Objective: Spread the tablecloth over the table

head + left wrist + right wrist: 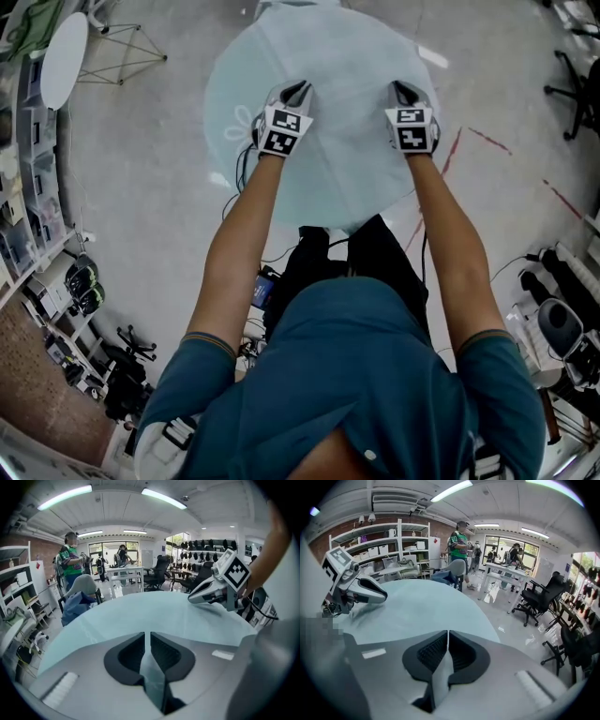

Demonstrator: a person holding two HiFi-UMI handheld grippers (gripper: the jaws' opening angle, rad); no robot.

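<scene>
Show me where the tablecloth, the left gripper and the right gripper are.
tablecloth (328,56), head view, bare far part of the cloth.
left gripper (298,89), head view, between its fingertips.
right gripper (401,89), head view, between its fingertips.

Pale blue tablecloth (328,112) lies spread smooth, hiding the round table.

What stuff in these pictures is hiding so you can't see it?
- Table: in all three views the tablecloth covers it.
- The cloth's near edge: in each gripper view, the grey body of the left gripper or right gripper blocks it.
- White shape at the cloth's left edge: head view, too small to tell.
- People at the back: gripper views, too small.
</scene>
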